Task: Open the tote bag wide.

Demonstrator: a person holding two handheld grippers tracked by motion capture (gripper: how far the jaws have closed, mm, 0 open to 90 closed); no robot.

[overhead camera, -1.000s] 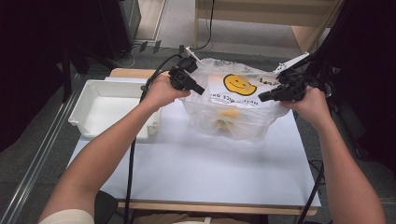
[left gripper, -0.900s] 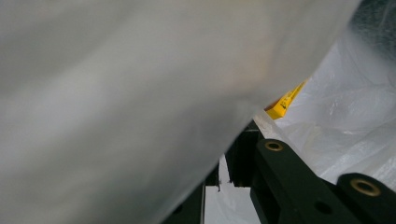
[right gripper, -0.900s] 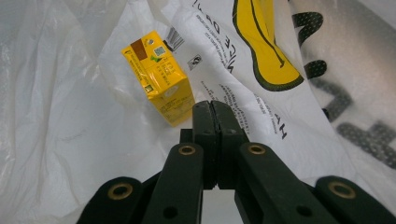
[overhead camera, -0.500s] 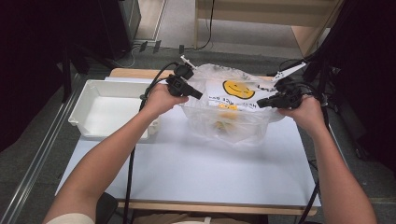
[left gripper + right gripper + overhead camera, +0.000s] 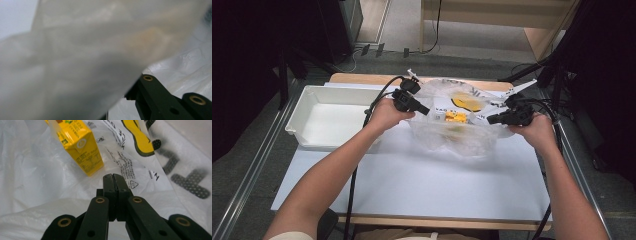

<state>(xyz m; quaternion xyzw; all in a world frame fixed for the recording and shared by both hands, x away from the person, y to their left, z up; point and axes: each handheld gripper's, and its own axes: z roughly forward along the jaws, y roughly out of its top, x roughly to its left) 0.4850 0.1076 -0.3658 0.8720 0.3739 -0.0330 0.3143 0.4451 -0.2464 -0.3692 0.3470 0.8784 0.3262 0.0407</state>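
You hold the bag (image 5: pixel 457 125) by its two sides: your left gripper (image 5: pixel 424 111) pinches film at the left edge, your right gripper (image 5: pixel 490 120) is clamped tight on the right edge, jaws pressed flat together with film between them. The left jaws have just eased open slightly, yet the plastic is draped over them in the left gripper view, so the grip looks kept. The bag sits on the table (image 5: pixel 412 185), right of the tray (image 5: pixel 332 117). The yellow carton (image 5: pixel 77 145) lies inside, between your grippers, ahead and left of the right jaws, its long axis slanting away. The right gripper is nearer; likely you part the mouth next.
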